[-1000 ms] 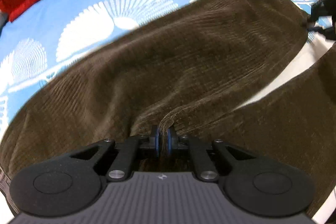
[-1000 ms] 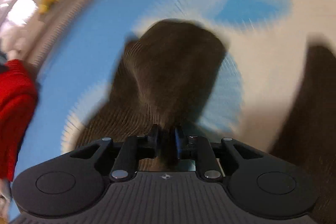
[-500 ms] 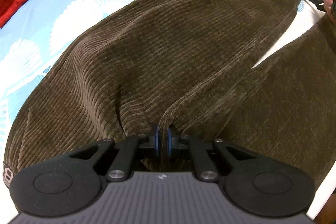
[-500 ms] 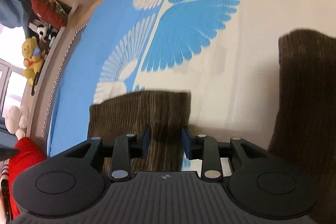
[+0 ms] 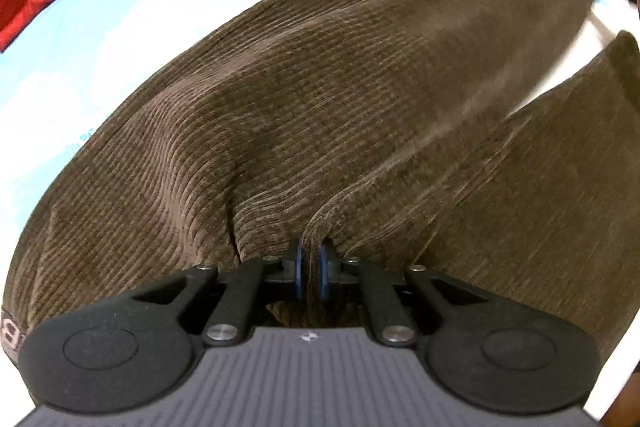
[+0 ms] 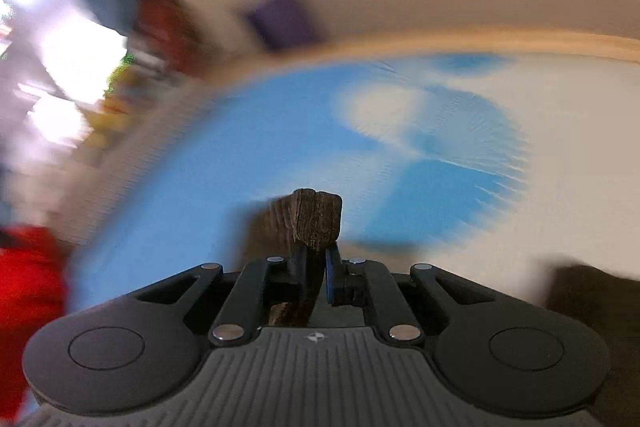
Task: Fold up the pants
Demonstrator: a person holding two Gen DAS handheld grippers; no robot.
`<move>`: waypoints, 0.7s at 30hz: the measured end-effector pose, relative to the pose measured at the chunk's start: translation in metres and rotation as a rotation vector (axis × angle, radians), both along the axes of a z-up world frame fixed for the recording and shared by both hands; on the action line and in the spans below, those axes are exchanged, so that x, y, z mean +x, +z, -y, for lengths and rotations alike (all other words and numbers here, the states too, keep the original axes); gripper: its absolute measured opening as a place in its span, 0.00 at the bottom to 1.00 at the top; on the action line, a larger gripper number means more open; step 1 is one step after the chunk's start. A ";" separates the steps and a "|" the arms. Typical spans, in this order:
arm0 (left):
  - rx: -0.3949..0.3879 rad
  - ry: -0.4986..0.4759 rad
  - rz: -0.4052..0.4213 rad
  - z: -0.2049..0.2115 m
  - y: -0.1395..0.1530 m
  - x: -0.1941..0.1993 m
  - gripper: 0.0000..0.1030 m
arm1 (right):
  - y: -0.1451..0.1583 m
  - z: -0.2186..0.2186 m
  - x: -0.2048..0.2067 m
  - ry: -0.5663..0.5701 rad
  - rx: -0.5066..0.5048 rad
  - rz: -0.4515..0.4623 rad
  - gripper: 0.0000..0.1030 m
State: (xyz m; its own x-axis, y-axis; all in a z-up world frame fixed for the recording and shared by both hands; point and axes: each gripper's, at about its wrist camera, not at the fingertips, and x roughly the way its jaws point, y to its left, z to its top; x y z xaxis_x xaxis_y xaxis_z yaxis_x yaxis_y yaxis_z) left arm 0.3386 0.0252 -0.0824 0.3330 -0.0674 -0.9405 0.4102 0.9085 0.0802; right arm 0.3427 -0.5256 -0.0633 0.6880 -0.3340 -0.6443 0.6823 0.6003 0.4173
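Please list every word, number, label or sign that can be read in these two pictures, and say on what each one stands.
No text reads whole.
Pants, waistband label at the left edge: pale characters, cut off by the frame, not readable.
Small emblem on each gripper body: a mark, no letters.
Right wrist view: blurred, no text.

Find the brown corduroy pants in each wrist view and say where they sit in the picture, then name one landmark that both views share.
Left wrist view: the brown corduroy pants fill the middle and right, a fold pinched in the left gripper.
Right wrist view: a small pinched fold stands at centre in the right gripper.
Shared landmark: the blue and white bedsheet.
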 end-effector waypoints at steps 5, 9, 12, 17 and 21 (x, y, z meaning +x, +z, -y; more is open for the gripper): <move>-0.023 0.005 0.000 -0.008 0.006 0.001 0.12 | -0.053 0.026 -0.022 -0.141 0.183 -0.194 0.08; -0.072 -0.031 0.001 -0.013 0.016 -0.003 0.19 | -0.038 0.024 -0.024 -0.091 0.128 -0.139 0.09; -0.187 -0.029 -0.004 -0.031 0.032 -0.006 0.34 | -0.050 0.028 -0.018 -0.062 0.151 -0.215 0.15; -0.364 0.158 0.100 -0.111 0.072 -0.007 0.40 | -0.007 0.029 -0.046 -0.191 0.068 -0.147 0.30; -0.283 0.423 0.187 -0.197 0.072 -0.012 0.48 | 0.040 0.006 -0.062 -0.054 0.051 0.001 0.31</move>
State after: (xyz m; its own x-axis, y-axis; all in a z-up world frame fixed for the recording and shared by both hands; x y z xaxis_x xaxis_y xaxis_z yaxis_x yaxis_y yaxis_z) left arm 0.3268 0.2225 -0.0106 0.5461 -0.1326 -0.8272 0.0057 0.9880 -0.1546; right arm 0.2810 -0.5315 -0.0236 0.6705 -0.3377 -0.6606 0.7127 0.5406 0.4470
